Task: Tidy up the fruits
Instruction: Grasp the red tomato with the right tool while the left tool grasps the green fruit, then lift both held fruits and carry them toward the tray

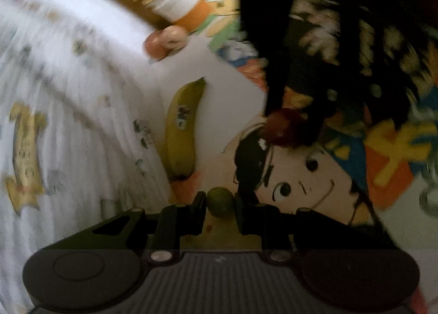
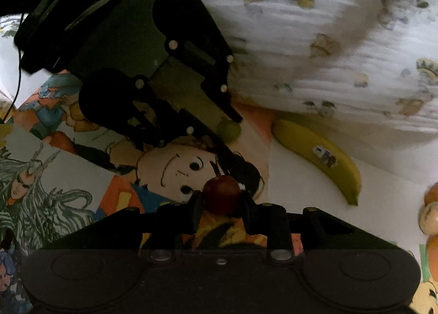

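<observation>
Cloth: cartoon-print sheet (image 2: 169, 169) with a drawn face
Fabric: white ribbed textile (image 2: 314, 48) with yellow banner motifs
Jar: white-capped orange container (image 1: 183, 4), blurred

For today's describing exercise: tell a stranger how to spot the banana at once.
Start at the big white printed quilt. Along its lower edge, on the plain white surface, lies the long curved yellow banana. Unlike the small round green fruit and dark red fruit, it wears a sticker and no fingers hold it.
</observation>
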Demonstrator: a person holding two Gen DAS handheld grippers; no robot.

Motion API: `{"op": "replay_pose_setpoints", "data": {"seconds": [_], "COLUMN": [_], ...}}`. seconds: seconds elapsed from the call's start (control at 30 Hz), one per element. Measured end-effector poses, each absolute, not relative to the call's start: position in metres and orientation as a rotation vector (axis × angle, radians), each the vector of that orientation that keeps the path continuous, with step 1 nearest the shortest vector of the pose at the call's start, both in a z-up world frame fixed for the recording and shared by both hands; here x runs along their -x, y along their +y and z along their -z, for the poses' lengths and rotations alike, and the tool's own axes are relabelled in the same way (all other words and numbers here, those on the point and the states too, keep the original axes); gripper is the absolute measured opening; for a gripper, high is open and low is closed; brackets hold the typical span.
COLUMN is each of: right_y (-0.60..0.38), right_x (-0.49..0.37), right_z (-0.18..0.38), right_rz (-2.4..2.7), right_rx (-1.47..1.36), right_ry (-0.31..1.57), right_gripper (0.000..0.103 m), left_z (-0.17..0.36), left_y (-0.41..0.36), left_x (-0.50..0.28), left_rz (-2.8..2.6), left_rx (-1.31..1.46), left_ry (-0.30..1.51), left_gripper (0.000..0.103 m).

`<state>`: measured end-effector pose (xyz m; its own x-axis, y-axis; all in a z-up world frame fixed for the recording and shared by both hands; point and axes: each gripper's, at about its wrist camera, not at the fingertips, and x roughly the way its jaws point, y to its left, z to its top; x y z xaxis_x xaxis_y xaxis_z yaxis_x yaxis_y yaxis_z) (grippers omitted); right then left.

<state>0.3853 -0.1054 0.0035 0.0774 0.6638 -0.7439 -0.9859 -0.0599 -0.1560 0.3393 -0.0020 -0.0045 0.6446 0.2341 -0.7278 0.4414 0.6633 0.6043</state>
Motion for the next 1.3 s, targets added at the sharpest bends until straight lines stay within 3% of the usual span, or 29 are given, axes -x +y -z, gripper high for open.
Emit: {"op": "replay_pose_setpoints", "data": {"seconds": [0.37,0.87,1.13,1.3], "right_y": [-0.105,-0.099,-0.092,-0.082], "right_x": [-0.398,-0.406,-0.399,-0.401], "right_z": [-0.005,-0.004,-0.003,-0.001], "right_rz": [-1.377,-1.34,-1.387,-1.39], "right_rx": [0.723,0.696,0.735,0.713], "right_ry": [0.587,0.63,0.593,0.603], "right_gripper": [0.032,0.03,0.039,0.039], "left_z": [0.0,0.003,0.003,0.003], "left_y": [0.011,0.003,0.007,0.005], "left_x": [-0.353,-0.341,-0.338,-0.336], "left_rz": [0.01,-0.053,-0.027,-0.018], "left_rx": [-0.611,-0.591,-0.58,-0.602], "left_ry": [0.853,0.841,0.83,0.824], "left_gripper": [0.027,0.026,0.026,0.026]}}
